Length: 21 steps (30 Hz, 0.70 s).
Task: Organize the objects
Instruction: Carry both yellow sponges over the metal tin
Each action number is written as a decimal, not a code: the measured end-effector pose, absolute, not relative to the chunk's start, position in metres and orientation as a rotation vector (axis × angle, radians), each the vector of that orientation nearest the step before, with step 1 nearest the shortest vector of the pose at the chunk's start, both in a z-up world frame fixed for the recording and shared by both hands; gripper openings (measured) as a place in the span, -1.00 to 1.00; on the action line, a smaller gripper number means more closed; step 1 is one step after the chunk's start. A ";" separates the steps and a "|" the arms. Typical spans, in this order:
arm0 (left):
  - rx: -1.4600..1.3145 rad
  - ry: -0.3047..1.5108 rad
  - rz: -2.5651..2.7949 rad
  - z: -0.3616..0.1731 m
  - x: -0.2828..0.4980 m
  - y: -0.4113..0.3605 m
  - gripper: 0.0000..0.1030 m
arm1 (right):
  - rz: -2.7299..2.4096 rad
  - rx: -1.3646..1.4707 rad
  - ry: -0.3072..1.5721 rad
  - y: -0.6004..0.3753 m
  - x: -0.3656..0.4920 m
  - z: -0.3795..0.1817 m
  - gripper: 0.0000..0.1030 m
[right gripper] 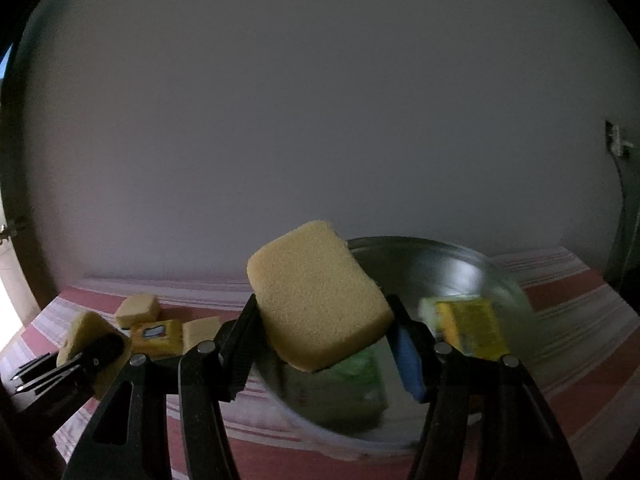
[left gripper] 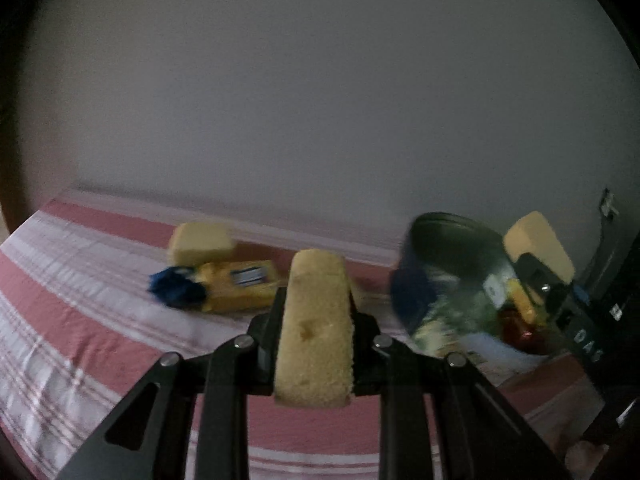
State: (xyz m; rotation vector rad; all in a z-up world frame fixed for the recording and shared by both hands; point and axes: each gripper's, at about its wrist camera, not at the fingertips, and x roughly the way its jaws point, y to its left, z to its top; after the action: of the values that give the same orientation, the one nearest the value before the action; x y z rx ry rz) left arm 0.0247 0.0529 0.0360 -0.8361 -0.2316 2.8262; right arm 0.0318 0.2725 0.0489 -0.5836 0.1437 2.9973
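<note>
A plain pale wall [right gripper: 320, 100] rises behind a bed spread with a pink-and-white striped sheet [left gripper: 80, 280], on which stands a round shiny metal bowl [right gripper: 460, 264] already holding packets. We hold one yellow foam sponge [left gripper: 316, 328] squeezed edge-on in the tightly closed jaws of the left gripper [left gripper: 316, 300], and a second, broader yellow sponge [right gripper: 316, 300] clamped in the half-open jaws of the right gripper [right gripper: 320, 320], poised before the bowl's rim. To finish well, we would carry each sponge over the bowl's middle before releasing, clear of the other gripper.
</note>
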 end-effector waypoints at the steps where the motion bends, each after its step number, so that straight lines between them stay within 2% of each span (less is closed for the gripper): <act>1: -0.827 -0.223 2.817 0.038 0.024 0.060 -0.57 | 2.988 -0.579 0.140 0.277 0.033 0.049 0.20; 21: -0.772 -0.107 2.658 0.047 0.008 0.181 -0.57 | 2.781 -0.629 0.164 0.365 0.025 0.046 0.20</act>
State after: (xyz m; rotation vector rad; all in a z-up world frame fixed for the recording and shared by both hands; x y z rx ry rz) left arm 0.0082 0.1814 0.0472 -0.7717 -0.1073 2.6580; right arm 0.0248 0.3647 0.0464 -0.6287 0.1640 2.7809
